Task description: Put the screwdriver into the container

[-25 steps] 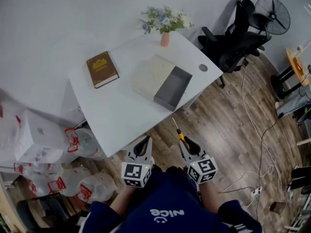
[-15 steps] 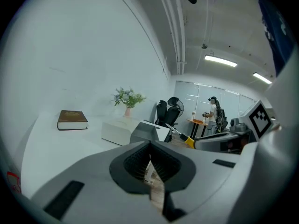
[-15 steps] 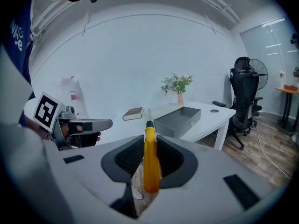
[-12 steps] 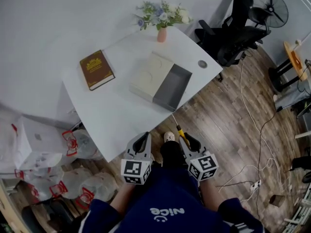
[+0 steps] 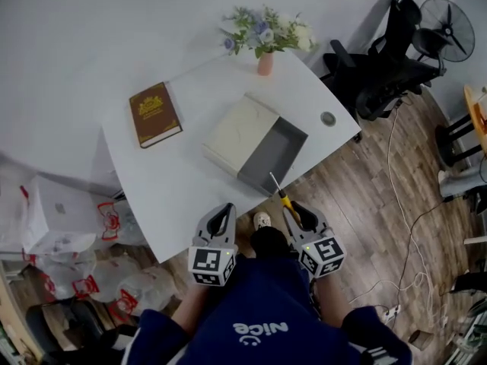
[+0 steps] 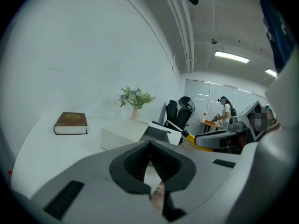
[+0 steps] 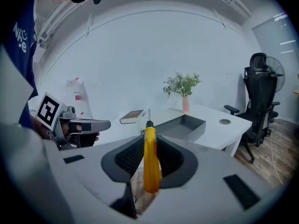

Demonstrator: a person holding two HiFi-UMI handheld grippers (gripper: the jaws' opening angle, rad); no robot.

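Legible only once in full: "nice", in white on the dark blue shirt (image 5: 261,331), upside down in the head view, with a small curved smile line beside it. Partly seen again in white on the blue sleeve (image 7: 18,34). Gold lettering on the brown book (image 5: 154,114), too small to read. Red print on the white bags (image 5: 84,287), unreadable. Black-and-white square codes on the left tool (image 5: 222,214) and right tool (image 5: 297,213), without letters or numbers.
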